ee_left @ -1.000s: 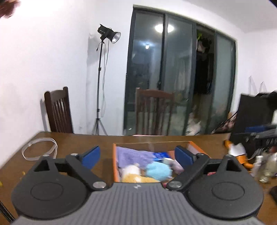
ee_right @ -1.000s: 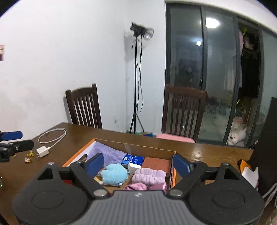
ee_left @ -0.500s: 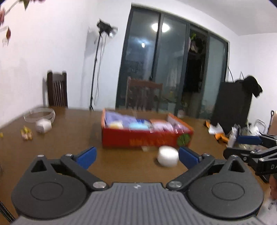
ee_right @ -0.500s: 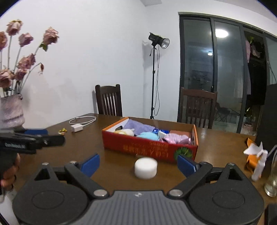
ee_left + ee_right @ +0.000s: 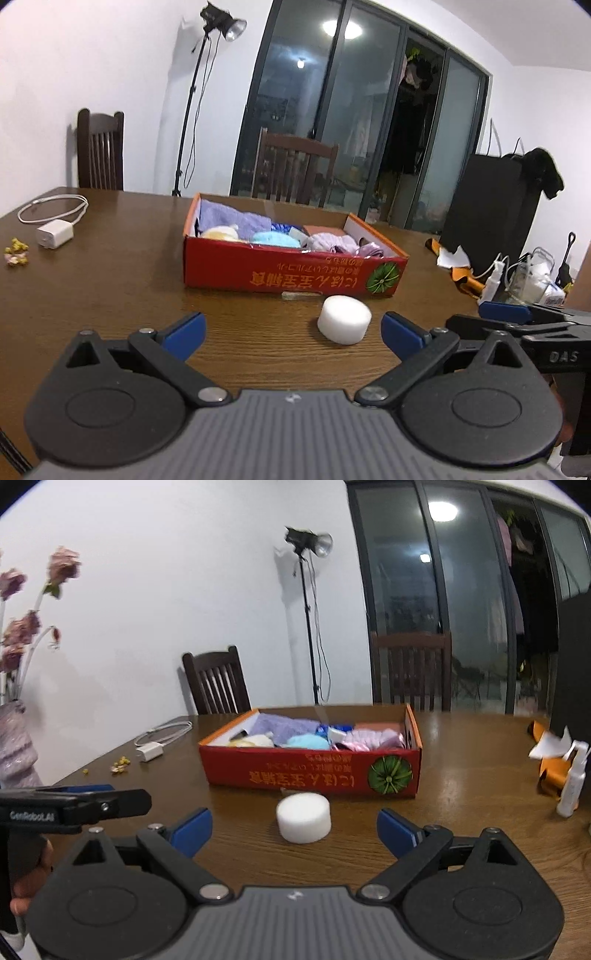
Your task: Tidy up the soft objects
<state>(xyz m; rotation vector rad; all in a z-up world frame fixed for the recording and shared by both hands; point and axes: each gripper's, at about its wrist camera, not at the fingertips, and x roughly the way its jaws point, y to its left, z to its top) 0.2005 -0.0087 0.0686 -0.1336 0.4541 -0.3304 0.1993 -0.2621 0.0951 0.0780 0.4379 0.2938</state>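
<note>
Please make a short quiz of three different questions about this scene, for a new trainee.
1. True or false: the white foam cylinder lies inside the red box.
2. Which gripper has the cylinder more centred between its fingers: A) left gripper B) right gripper?
3. Fill in: the white charger lies on the ____.

Key: 1 false, it lies on the table before the box; 2 B; 3 table.
</note>
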